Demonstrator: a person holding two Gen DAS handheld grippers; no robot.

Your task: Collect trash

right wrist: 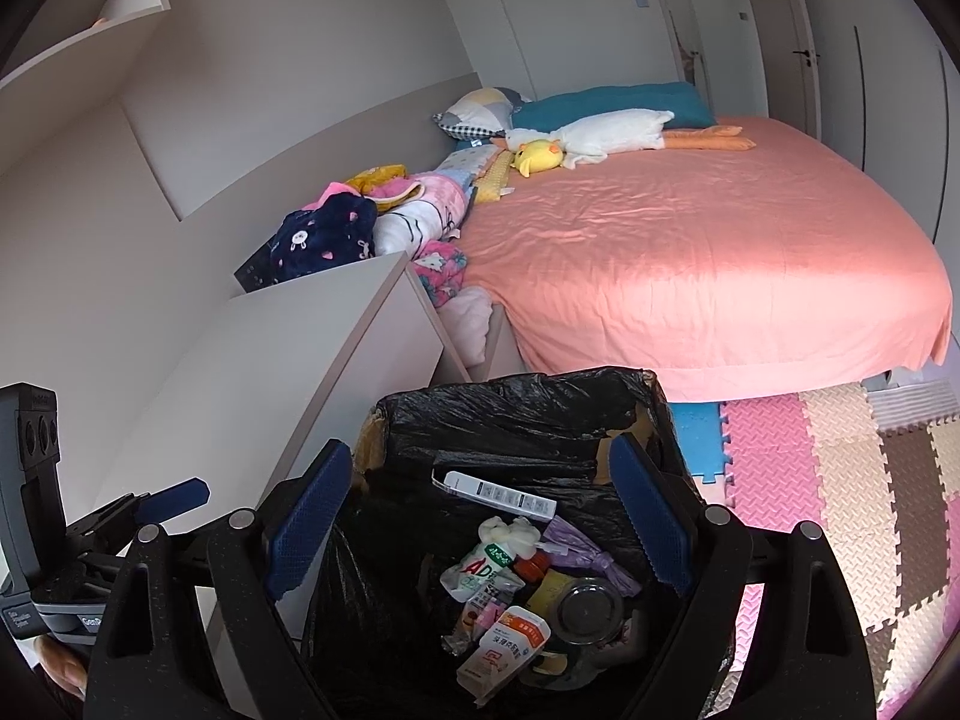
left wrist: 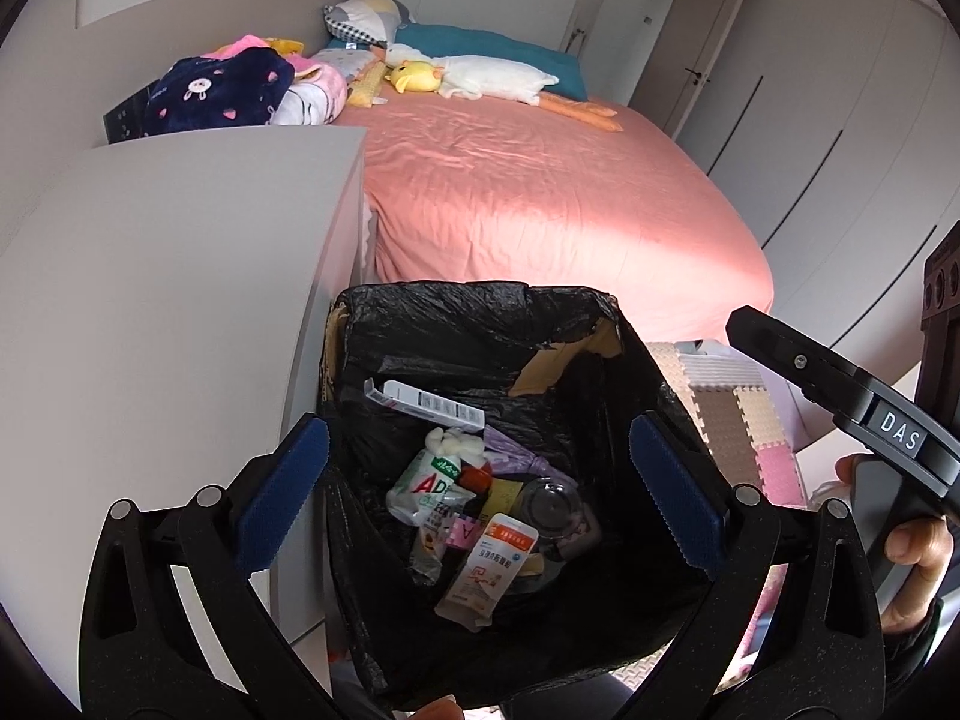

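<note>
Both grippers are being held over the trash bin [left wrist: 480, 360], angled down into it. The left gripper [left wrist: 480, 492] is being kept with its blue pads [left wrist: 285, 492] spread wide and nothing between them. Same for the right gripper [right wrist: 480, 534]: jaws wide apart, nothing being gripped. This reads as the pose after a drop, or a check of the contents.

The bin is being stood on the floor against the grey cabinet [left wrist: 180, 300] at the foot of the bed [left wrist: 540, 192], probably so it is reachable from both. It is being lined with a black bag [right wrist: 510, 420], folded over the cardboard rim so that it stays open for drops from above.

The collected trash is being kept at the bottom of the bag:
- white carton [left wrist: 432, 405] leaning against the far wall
- white pouch with red "AD" print [left wrist: 420, 483]
- orange-topped sachet [left wrist: 486, 564] lying on top
- clear plastic cup [right wrist: 591, 606]
- purple crumpled wrapper [right wrist: 579, 552]

No loose trash is being shown on the bed or the foam floor mat [right wrist: 828, 480]. Collection is being judged as nearly finished; the rest of the room is out of view.
</note>
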